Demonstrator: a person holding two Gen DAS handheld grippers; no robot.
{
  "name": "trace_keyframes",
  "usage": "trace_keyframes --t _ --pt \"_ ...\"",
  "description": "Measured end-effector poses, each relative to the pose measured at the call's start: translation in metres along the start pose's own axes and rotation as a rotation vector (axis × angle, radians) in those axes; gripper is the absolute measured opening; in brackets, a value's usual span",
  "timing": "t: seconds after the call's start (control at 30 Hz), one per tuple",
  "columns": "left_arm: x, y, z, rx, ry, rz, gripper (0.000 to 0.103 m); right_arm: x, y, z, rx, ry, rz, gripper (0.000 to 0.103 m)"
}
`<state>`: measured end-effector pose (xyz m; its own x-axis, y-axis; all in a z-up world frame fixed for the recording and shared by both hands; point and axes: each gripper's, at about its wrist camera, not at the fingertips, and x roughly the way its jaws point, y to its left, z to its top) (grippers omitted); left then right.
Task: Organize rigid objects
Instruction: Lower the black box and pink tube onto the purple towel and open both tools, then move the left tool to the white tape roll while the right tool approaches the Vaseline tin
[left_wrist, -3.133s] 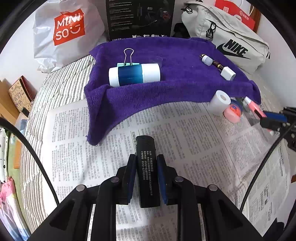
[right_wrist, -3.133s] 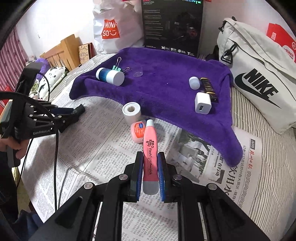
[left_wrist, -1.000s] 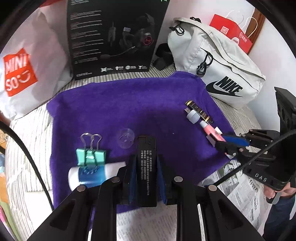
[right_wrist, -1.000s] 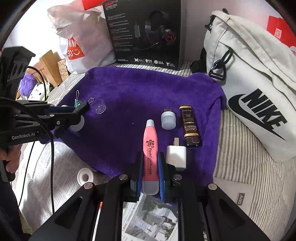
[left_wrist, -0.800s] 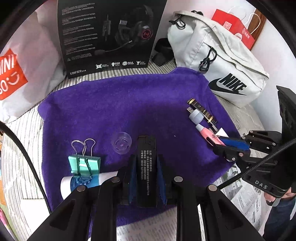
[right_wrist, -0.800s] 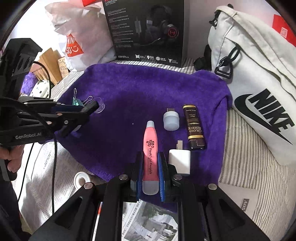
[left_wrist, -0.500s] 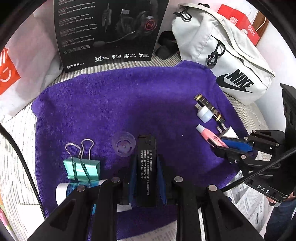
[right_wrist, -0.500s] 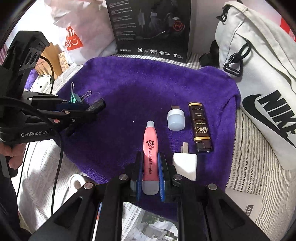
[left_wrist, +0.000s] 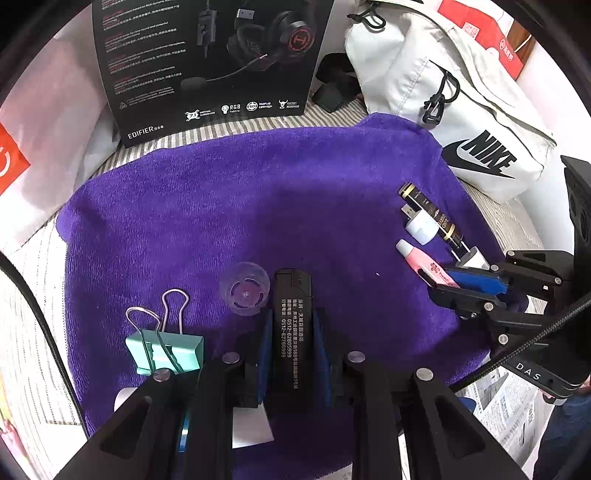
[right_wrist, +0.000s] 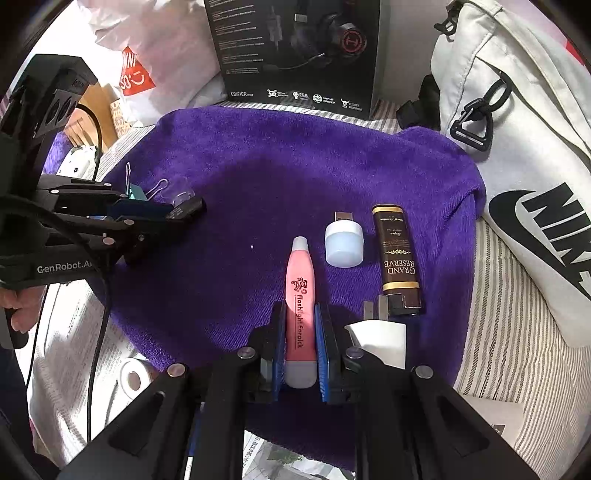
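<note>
My left gripper (left_wrist: 291, 325) is shut on a black lighter (left_wrist: 291, 314), low over the near left of the purple towel (left_wrist: 258, 192), beside a clear plastic cap (left_wrist: 244, 288) and a teal binder clip (left_wrist: 164, 349). My right gripper (right_wrist: 300, 325) is shut on a pink flashlight earpick (right_wrist: 300, 295), low over the towel's (right_wrist: 277, 166) near right, next to a white USB light (right_wrist: 343, 243), a brown Grand Reserve stick (right_wrist: 397, 254) and a white charger plug (right_wrist: 380, 339). Each gripper shows in the other's view, the left one (right_wrist: 184, 210) and the right one (left_wrist: 443, 284).
A black headset box (left_wrist: 210, 59) and a white Nike bag (left_wrist: 454, 92) stand behind the towel, a Miniso bag (right_wrist: 147, 62) at back left. A white tape roll (right_wrist: 133, 380) lies on newspaper (left_wrist: 506, 402) off the towel's near edge. A white and blue bottle (left_wrist: 184, 424) lies under my left gripper.
Both grippers have moved forward from the newspaper over the towel and lower, each still holding its object. The towel's items now lie closer in both views.
</note>
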<state>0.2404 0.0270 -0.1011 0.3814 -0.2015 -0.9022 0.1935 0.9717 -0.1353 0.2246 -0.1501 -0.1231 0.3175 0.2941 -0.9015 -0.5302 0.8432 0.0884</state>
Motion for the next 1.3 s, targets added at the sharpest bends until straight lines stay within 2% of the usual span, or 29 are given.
trace_keyframes --t 0.33,0.57,0.63,0.7,0.9,1.3 --pt "-0.002 0.0 -0.003 0.006 -0.006 0.006 0.022 -0.002 0.0 -0.005 -0.021 -0.012 0.003 0.016" --pt "-0.006 0.002 -0.011 0.016 -0.008 -0.008 0.033 -0.004 0.0 -0.008 -0.01 -0.001 0.014 0.019" --pt "-0.007 0.002 -0.014 0.014 -0.006 -0.002 0.038 -0.005 0.0 -0.009 -0.009 0.002 0.018 0.027" --pt "-0.008 0.001 -0.015 0.011 -0.006 0.004 0.043 -0.007 0.0 -0.01 -0.008 0.002 0.002 0.031" --pt "-0.022 -0.006 -0.019 0.024 -0.028 0.012 0.048 -0.02 -0.003 -0.015 0.019 -0.018 0.008 0.031" --pt "-0.065 -0.035 -0.051 0.063 -0.108 0.023 0.05 -0.063 -0.012 -0.046 0.108 -0.074 -0.026 0.036"
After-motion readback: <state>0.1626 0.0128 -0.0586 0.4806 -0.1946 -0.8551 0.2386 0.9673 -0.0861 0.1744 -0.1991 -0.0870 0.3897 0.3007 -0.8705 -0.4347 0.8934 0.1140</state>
